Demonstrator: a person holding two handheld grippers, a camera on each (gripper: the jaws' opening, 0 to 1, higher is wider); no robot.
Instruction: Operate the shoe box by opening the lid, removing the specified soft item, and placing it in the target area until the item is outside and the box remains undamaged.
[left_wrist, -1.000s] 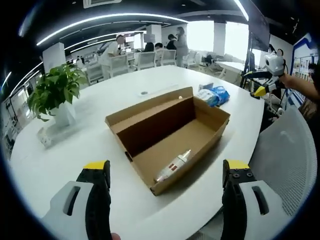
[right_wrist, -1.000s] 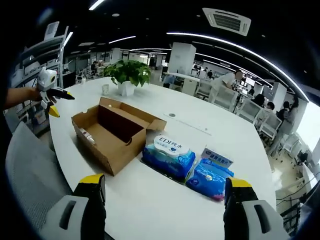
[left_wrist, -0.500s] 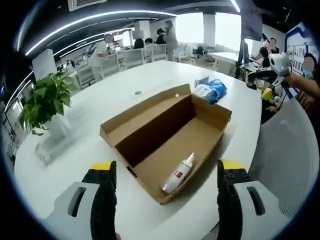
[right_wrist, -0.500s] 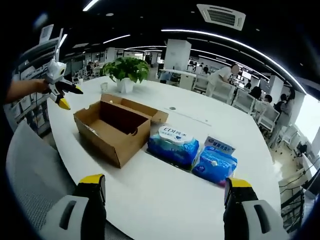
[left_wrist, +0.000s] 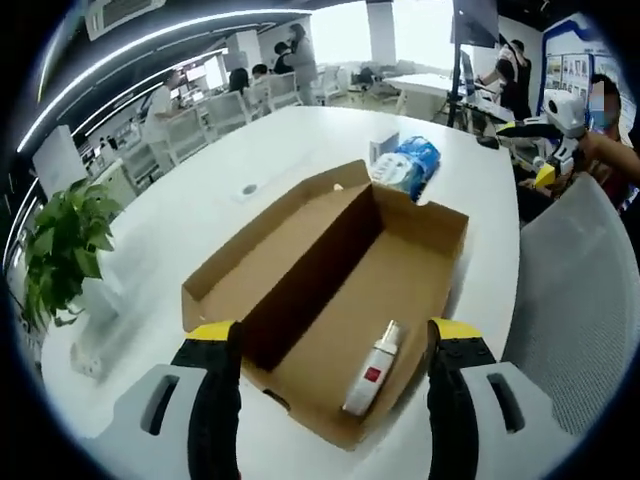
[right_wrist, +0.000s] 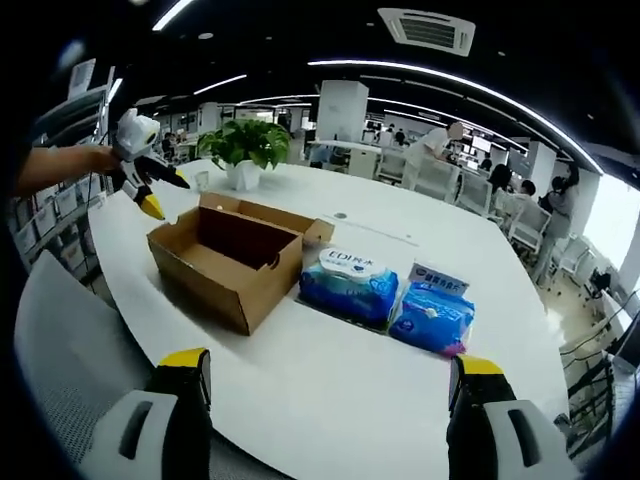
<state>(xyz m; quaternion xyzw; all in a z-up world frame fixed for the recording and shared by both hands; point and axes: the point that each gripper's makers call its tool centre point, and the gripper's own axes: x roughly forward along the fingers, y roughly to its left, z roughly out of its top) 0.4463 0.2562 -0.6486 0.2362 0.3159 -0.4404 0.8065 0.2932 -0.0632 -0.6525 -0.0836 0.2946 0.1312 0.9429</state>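
bright open office, white table

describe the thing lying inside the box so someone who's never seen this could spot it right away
On the white table sits an open brown cardboard box, lid folded back. On its floor, near the corner closest to the left gripper, lies a small white bottle with a red label. It is the box's sole content; the blue wipe packs sit outside.

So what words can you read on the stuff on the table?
"EDI": on the left blue wipes pack beside the cardboard box; the rest of its label is too small to read.
Right blue wipes pack: white label with print, too blurred to read.
White bottle in the box: red label, too small to read.
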